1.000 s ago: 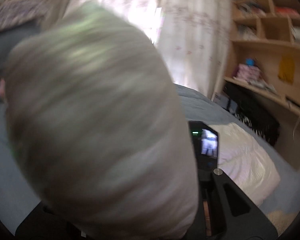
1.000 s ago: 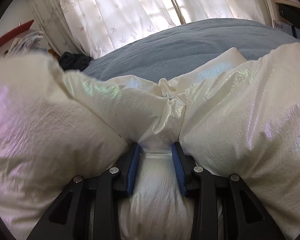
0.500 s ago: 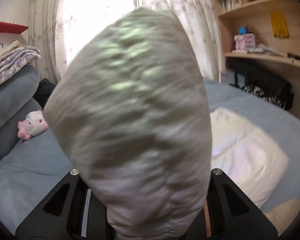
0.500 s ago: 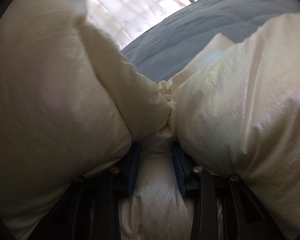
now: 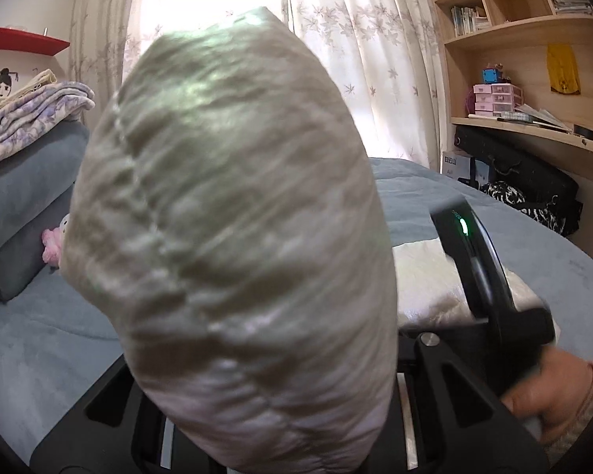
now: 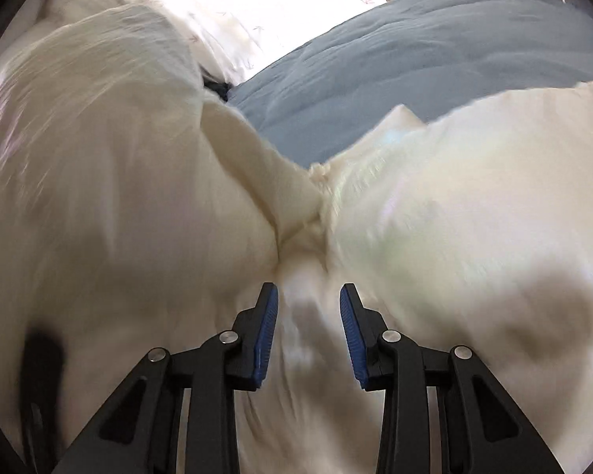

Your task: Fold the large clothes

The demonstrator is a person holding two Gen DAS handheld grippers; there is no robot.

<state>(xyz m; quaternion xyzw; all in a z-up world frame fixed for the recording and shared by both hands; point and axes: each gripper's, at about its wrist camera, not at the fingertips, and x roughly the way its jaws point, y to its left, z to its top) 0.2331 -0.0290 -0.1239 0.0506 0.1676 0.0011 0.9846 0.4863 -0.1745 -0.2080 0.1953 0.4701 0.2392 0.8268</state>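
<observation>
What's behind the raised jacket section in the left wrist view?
The puffy jacket hides the left gripper's fingertips and most of the curtained window. A pink plush toy peeks out beside it on the grey bed. The rest is covered.

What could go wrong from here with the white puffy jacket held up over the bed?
1. The right gripper has its blue pads spread around a bunched fold of the jacket; nothing looks pinched, so that side may slip away.
2. In the left wrist view a raised bulge of the jacket hides the left gripper's fingers, so its hold cannot be checked.
3. The other gripper and hand sit very close, so the two could bump.
</observation>
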